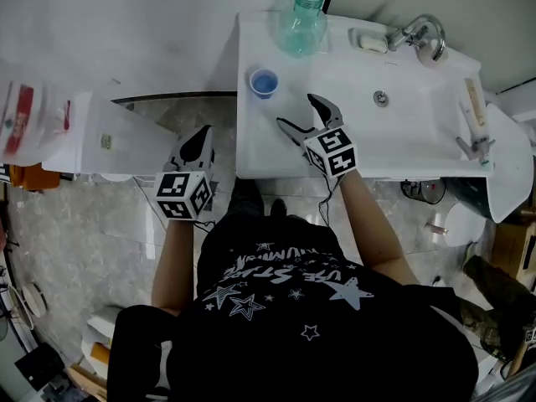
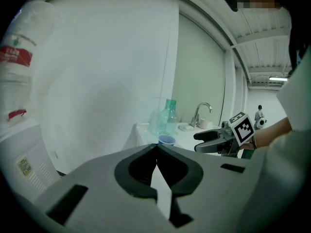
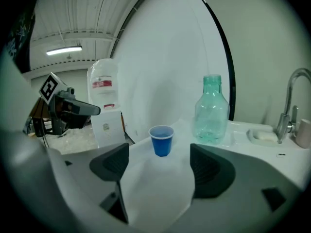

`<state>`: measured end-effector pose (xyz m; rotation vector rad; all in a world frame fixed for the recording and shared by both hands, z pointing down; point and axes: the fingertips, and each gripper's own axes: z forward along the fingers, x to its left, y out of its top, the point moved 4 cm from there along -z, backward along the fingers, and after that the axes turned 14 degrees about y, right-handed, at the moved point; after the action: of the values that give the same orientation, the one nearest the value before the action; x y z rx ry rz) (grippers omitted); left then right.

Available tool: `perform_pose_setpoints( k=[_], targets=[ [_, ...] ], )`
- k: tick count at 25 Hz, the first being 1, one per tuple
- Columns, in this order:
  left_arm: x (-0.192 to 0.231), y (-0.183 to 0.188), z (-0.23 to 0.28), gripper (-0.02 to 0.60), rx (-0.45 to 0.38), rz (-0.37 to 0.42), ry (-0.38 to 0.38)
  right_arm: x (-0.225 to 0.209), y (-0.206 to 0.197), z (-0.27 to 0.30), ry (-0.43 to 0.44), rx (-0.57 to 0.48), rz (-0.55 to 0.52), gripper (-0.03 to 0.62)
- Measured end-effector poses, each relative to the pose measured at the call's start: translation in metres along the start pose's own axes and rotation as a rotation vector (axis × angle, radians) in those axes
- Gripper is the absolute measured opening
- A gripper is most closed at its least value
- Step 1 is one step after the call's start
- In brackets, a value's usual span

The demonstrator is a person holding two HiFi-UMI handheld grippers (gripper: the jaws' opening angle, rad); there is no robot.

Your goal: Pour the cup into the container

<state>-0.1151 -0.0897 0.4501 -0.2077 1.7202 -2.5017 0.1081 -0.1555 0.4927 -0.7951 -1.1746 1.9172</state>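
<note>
White vanity top (image 1: 276, 153) w/ an inset basin (image 1: 410, 111) fills the far right of the head view. The small items (image 1: 474, 111) at its right end are too small to name. Left of it, across a strip of tiled floor (image 1: 75, 224), stands a white water dispenser (image 1: 100, 141). Its jug (image 1: 29, 120), w/ a red label, is blurred and cut off at the left edge. The person (image 1: 310, 316) shows only as a black printed T-shirt and two forearms at the near side. The container is a clear green-tinted plastic bottle (image 1: 300, 19), upright at the far left corner of the top; cap or no cap, and any contents, can't be made out. The right gripper (image 1: 296, 111) hovers over the near part of the top, jaws wide apart w/ nothing btwn them. Its own view shows the cup beyond the gap, well ahead and untouched. The left gripper (image 1: 203, 134) is off the top, over the floor btwn dispenser and vanity, jaws together and empty; its body blocks the lower half of its own view. A chrome faucet (image 1: 416, 33) stands at the far side, behind the basin. The blue plastic cup (image 1: 264, 83) stands upright by the top's left edge, nearer than the bottle and apart from it, far-left of the right gripper. Whether it holds liquid can't be told. A soap dish (image 1: 368, 40) sits just left of the faucet.
</note>
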Motion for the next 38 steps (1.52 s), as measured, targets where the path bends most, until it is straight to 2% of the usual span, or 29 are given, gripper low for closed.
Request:
perform_pose_setpoints(
  k=[12, 23, 31, 38],
  targets=[
    [0.02, 0.016, 0.071, 0.009, 0.028, 0.022, -0.065, -0.03, -0.006, 0.072, 0.041, 0.076, -0.008, 0.397],
    [0.032, 0.021, 0.113, 0.009, 0.069, 0.014, -0.106, -0.04, -0.011, 0.114, 0.103, 0.131, -0.03, 0.391],
    [0.032, 0.018, 0.122, 0.009, 0.083, 0.01, -0.115, -0.042, -0.005, 0.122, 0.132, 0.066, -0.042, 0.366],
    [0.034, 0.014, 0.123, 0.009, 0.103, 0.014, -0.106, -0.04, -0.002, 0.126, 0.139, 0.054, -0.071, 0.308]
  ],
)
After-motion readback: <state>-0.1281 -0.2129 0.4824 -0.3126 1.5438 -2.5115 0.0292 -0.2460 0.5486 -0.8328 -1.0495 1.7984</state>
